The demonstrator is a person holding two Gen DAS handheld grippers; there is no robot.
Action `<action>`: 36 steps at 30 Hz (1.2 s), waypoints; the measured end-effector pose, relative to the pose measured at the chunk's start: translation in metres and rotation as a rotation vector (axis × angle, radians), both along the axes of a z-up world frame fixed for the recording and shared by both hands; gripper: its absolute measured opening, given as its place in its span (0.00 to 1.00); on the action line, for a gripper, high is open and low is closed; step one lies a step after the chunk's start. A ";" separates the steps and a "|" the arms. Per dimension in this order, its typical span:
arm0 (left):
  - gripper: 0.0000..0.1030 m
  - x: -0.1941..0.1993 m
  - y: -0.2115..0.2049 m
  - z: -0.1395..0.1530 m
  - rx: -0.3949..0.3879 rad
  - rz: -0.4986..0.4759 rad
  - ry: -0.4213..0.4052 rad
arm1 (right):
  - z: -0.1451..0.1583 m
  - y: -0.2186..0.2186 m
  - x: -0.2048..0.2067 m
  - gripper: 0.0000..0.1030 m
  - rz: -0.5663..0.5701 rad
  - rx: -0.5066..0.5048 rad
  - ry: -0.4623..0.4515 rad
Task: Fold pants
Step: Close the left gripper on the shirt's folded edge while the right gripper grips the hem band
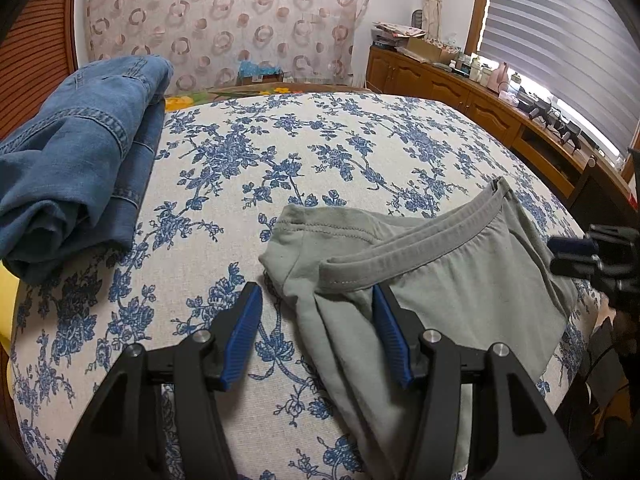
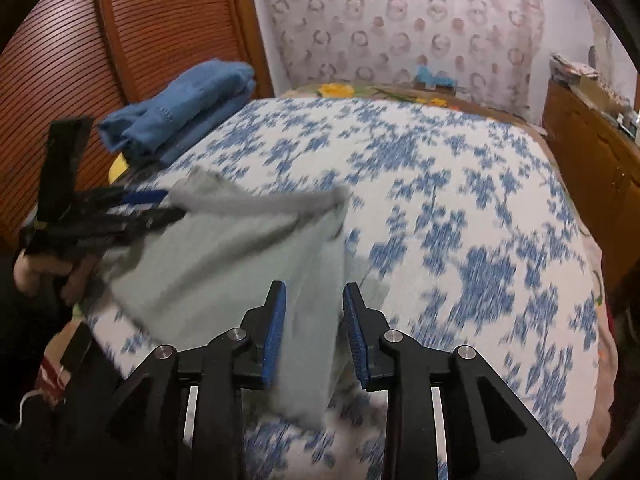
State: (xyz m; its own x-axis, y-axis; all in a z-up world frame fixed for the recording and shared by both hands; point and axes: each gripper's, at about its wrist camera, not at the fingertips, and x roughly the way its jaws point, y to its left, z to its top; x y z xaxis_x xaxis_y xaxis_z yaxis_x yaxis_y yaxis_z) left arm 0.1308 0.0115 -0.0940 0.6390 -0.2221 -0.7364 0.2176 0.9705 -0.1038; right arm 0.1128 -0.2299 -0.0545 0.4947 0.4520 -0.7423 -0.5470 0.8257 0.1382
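Beside the wooden headboard, folded blue jeans [image 1: 76,148] sit clear of the work; mid-bed on the floral bedspread [image 1: 320,140] lie the grey pants [image 1: 440,280], waistband up. Left gripper [image 1: 316,304] stands half open over their edge, gripping nothing; right gripper [image 2: 314,300], slightly parted, straddles a loose flap unpinched, so cloth may slip and bunch

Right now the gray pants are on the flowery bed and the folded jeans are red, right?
Not quite. The folded jeans are blue, not red; the left wrist view shows them clearly, at the left side of the bed. The rest is right: the gray pants do lie on the flowery bed.
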 end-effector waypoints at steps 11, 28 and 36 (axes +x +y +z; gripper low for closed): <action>0.55 0.000 0.000 0.000 -0.001 0.001 -0.001 | -0.010 -0.016 -0.002 0.04 -0.039 -0.039 0.000; 0.55 -0.001 0.000 -0.001 -0.004 0.001 -0.002 | -0.016 0.004 0.024 0.43 -0.097 -0.061 -0.021; 0.39 0.005 0.010 0.002 -0.087 -0.018 0.023 | -0.020 0.001 0.020 0.44 -0.104 -0.031 -0.057</action>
